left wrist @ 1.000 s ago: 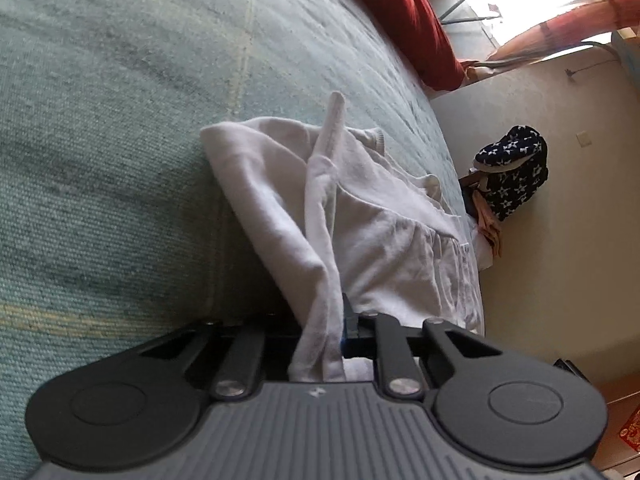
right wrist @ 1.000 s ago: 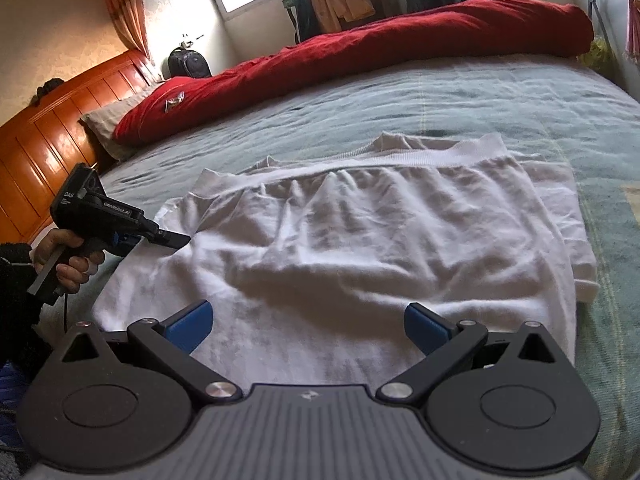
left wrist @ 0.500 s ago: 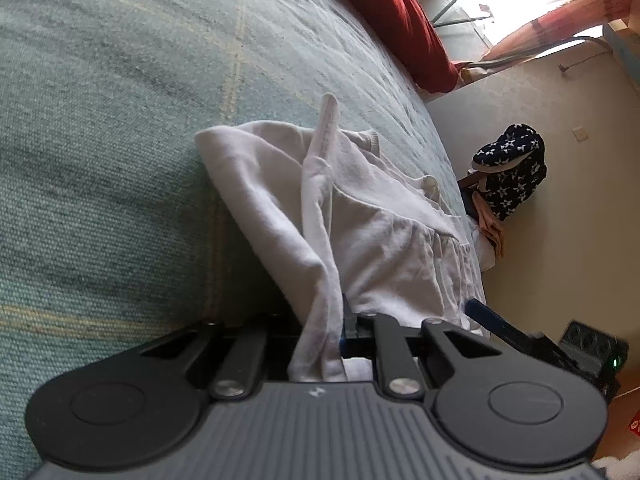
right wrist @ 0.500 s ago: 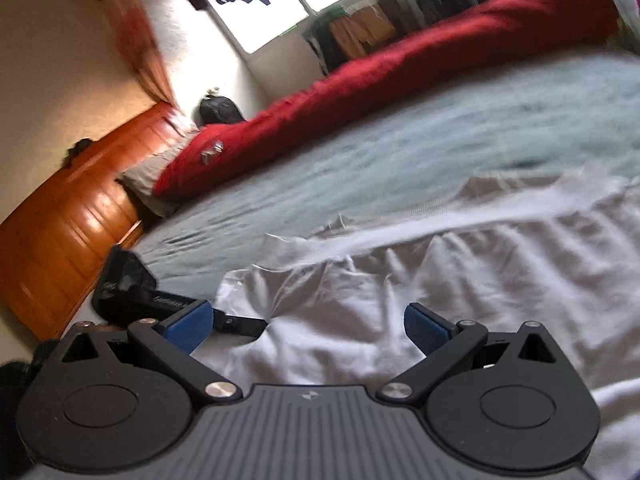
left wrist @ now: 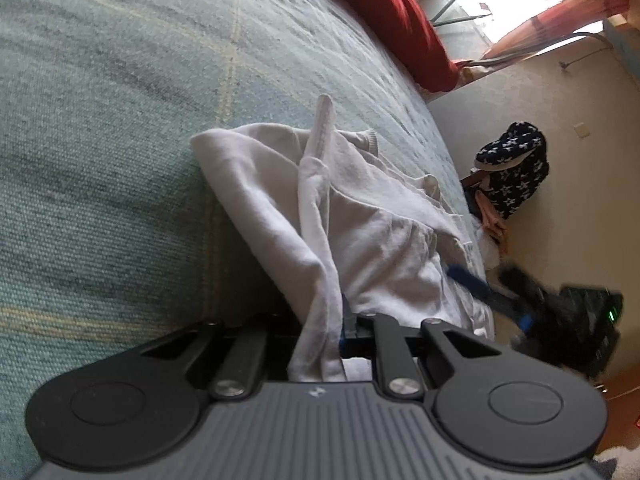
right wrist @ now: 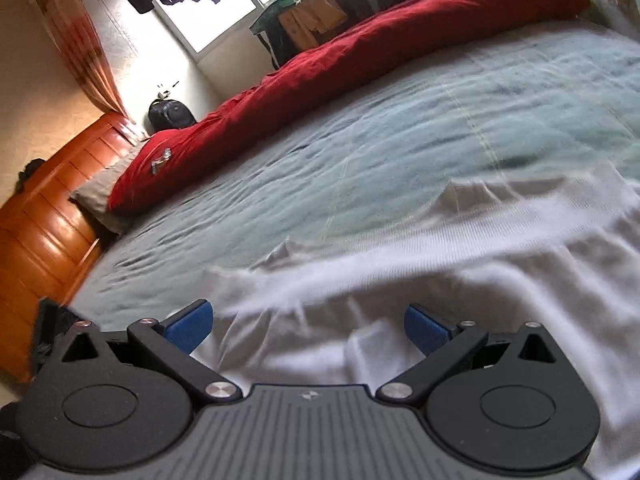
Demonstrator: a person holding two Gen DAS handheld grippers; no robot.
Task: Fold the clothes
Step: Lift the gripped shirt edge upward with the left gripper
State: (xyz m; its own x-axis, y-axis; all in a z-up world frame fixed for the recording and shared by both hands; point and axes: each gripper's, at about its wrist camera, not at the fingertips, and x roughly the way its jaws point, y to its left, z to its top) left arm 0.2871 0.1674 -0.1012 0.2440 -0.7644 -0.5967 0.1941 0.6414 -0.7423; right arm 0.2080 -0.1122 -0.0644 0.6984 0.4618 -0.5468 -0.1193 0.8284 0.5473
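My left gripper [left wrist: 320, 344] is pinched on a bunched edge of the white garment [left wrist: 380, 216]; cloth runs straight down between the fingers and drapes back onto the green bedspread [left wrist: 100, 120]. My right gripper [right wrist: 308, 326] is spread wide, blue pads apart, nothing between them, low over the near part of the same garment [right wrist: 460, 280], which lies mostly spread across the bed.

Step in hand, as I judge it: mid-fold, one edge held, second hand coming in for its own hold. Next move calls for the right side closing on a matching edge or corner (level with the left's hold, else the fold skews), then carrying both over together.

Hard to tell:
- which part of the garment I'm pinching: hem, sleeve or side seam, cloth is too bunched
- right view is motion-blurred, edges smeared
- garment's near edge is cut off behind the right gripper body
- the right gripper seen from the left view is a dark blur
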